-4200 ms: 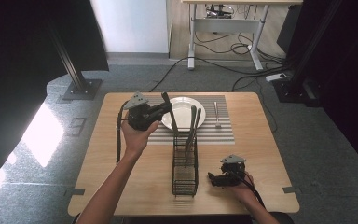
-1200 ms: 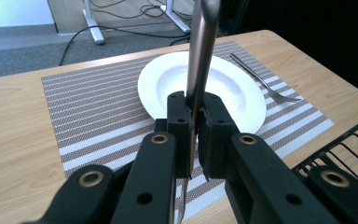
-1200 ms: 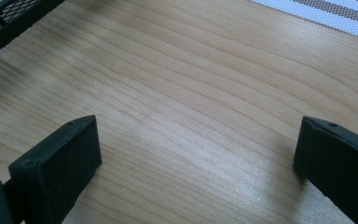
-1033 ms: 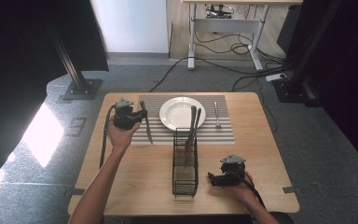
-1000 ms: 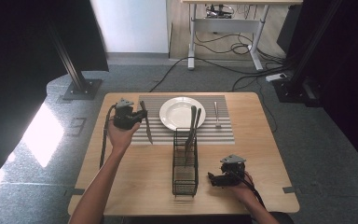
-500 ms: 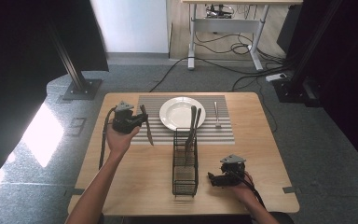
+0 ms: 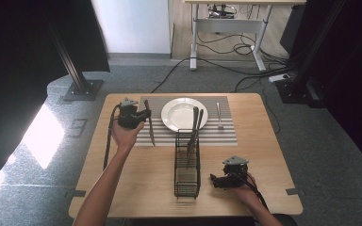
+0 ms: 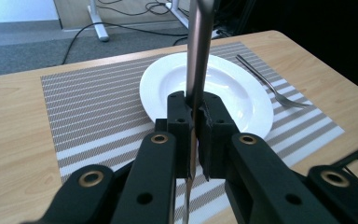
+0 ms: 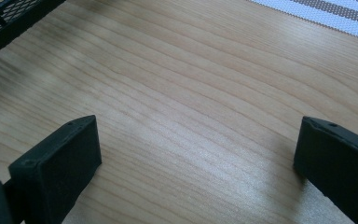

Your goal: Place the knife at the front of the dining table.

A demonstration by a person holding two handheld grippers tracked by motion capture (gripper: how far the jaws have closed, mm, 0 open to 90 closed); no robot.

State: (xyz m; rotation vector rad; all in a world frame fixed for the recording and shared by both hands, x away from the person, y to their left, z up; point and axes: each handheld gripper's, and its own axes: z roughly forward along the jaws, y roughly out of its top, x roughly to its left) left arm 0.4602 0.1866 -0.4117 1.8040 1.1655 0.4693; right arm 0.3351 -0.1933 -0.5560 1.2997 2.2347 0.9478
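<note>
A knife [image 8: 196, 70] is pinched between the left gripper [image 8: 196, 121], left of centre; the right gripper [image 9: 193, 154] is spread. Slippage is risked by so narrow a pinch on smooth metal.

The knife [image 8: 199, 51] runs off the left gripper view's top and bottom edges; the utensils [image 7: 194, 127] in the rack [image 7: 187, 181] look too small to identify.

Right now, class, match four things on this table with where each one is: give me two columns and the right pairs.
1. slim metal knife
2. round white plate
3. silver fork
4. black wire caddy

A. on bare wood, off the mat
B. clamped in the left gripper
C. middle of the striped placemat
D. on the mat, right of the plate

1-B, 2-C, 3-D, 4-A
</note>
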